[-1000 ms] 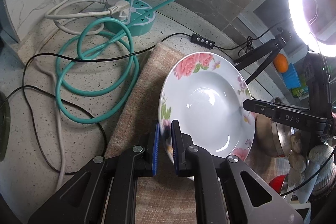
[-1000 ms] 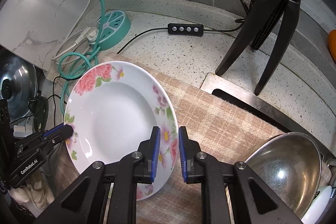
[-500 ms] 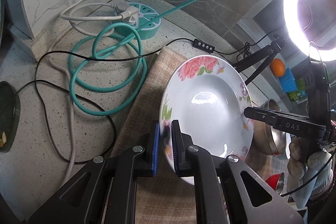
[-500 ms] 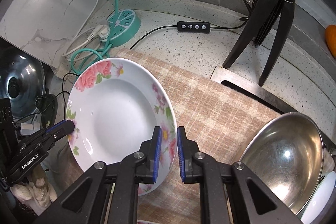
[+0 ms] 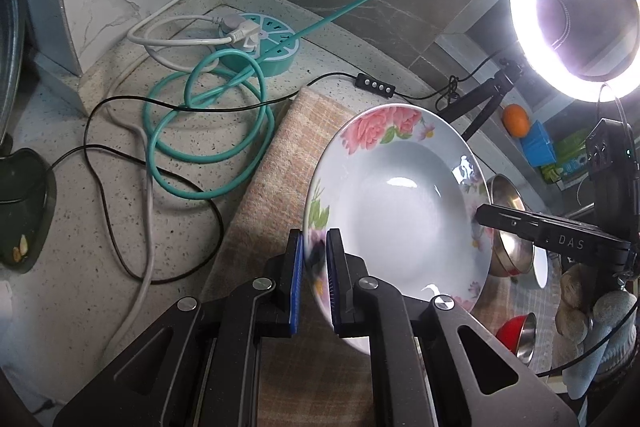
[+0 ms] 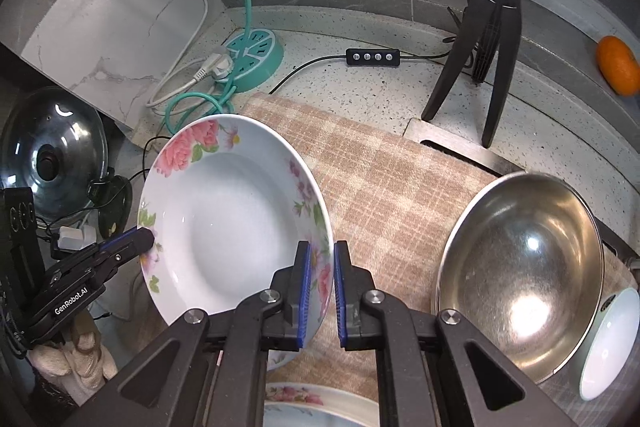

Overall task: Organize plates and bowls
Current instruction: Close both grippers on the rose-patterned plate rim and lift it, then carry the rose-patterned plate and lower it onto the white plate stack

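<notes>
A deep white porcelain plate with pink rose and green leaf prints on its rim (image 5: pixel 400 211) is held in the air between both claws, tilted, above a beige checked cloth (image 6: pixel 384 179) spread on the speckled grey stone surface (image 5: pixel 120 187). The left claw (image 5: pixel 314 267) is clamped on the plate's rim, one blue pad (image 5: pixel 296 283) on each face of it, and the right claw (image 6: pixel 320 283) is clamped on the opposite side of the rim in the same way. In the right wrist view the tip of the left claw shows at the plate's far edge, and in the left wrist view the tip of the right claw lies across the plate's far rim. To the right of the plate, a large round stainless steel bowl (image 6: pixel 524 267) stands tilted on the cloth, with a small white bowl (image 6: pixel 608 343) just beside it at the frame edge. Another rose-printed plate (image 6: pixel 304 403) shows partly under the right claw. Behind the cloth lie a round teal power strip (image 5: pixel 264 47) with a white plug in it, loops of teal cable (image 5: pixel 208 131), a black inline switch (image 6: pixel 372 57) and a black tripod (image 6: pixel 488 27) carrying a lit ring light (image 5: pixel 580 3); an orange fruit (image 6: pixel 618 65) sits on the ledge beyond
</notes>
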### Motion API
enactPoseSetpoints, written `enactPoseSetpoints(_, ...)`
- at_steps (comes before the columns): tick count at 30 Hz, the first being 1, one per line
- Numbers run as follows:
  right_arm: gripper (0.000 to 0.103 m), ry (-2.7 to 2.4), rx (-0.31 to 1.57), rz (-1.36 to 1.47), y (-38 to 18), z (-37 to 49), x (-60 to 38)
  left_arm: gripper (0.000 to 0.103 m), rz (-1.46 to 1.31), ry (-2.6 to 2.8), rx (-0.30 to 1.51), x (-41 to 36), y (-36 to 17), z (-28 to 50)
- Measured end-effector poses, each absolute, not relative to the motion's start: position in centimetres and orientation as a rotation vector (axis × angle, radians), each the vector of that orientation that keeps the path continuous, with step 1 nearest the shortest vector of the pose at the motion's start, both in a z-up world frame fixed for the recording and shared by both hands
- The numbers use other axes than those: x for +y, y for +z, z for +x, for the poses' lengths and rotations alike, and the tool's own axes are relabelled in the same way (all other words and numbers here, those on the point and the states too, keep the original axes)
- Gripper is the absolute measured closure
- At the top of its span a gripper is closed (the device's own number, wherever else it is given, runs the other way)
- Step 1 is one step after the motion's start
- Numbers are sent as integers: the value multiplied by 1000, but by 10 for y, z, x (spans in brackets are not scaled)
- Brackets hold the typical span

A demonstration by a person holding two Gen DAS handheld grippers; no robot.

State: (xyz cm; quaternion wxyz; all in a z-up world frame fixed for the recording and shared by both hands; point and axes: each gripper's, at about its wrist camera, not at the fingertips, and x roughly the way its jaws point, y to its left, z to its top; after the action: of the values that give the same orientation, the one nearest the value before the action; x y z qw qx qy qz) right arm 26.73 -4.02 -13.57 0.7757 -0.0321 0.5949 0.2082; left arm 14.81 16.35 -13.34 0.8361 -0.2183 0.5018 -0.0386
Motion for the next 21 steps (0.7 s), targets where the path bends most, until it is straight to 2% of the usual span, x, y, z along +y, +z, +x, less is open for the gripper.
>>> enactPoseSetpoints(21, 93, 413, 1279, 6, -116, 189, -101, 94, -421, -171, 1087, 119, -108, 93)
